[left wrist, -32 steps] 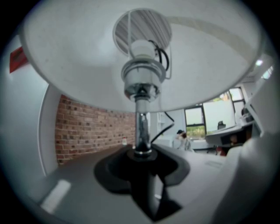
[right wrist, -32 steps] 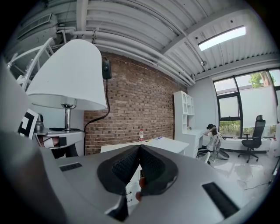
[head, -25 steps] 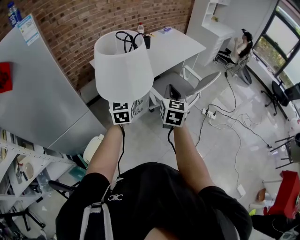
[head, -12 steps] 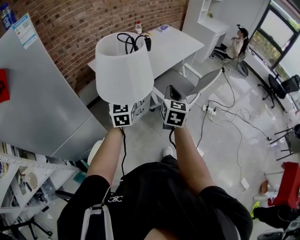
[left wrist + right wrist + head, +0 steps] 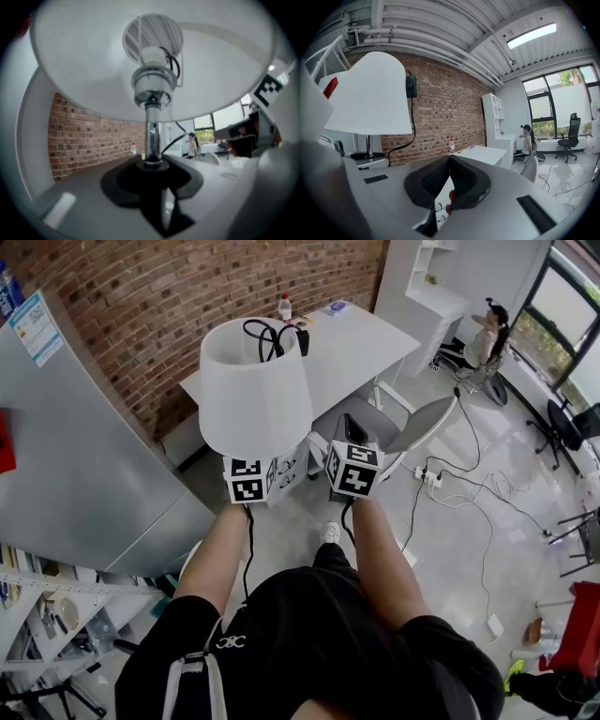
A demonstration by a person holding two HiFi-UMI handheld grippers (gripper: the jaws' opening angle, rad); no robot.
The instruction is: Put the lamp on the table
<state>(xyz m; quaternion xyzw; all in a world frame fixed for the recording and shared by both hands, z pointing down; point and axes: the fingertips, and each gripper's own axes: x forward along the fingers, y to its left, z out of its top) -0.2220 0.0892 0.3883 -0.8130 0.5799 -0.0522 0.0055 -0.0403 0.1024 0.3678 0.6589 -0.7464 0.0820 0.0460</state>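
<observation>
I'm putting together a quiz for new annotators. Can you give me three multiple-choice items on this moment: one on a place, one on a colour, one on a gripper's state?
1. Where does the bottle stand?
A. on the floor
B. on the white table
C. on the grey chair

2. What colour is the shade of the lamp?
A. white
B. red
C. black

3. How is the right gripper?
A. shut on the lamp's shade
B. open around the lamp's stem
C. shut, with nothing in it

Answers:
1 B: the head view shows the bottle at the table's far edge, near the brick wall.
2 A: the shade is plain white in all views.
3 C: the right gripper view shows its jaws meeting with nothing between them. The lamp's stem is in the left gripper.
</observation>
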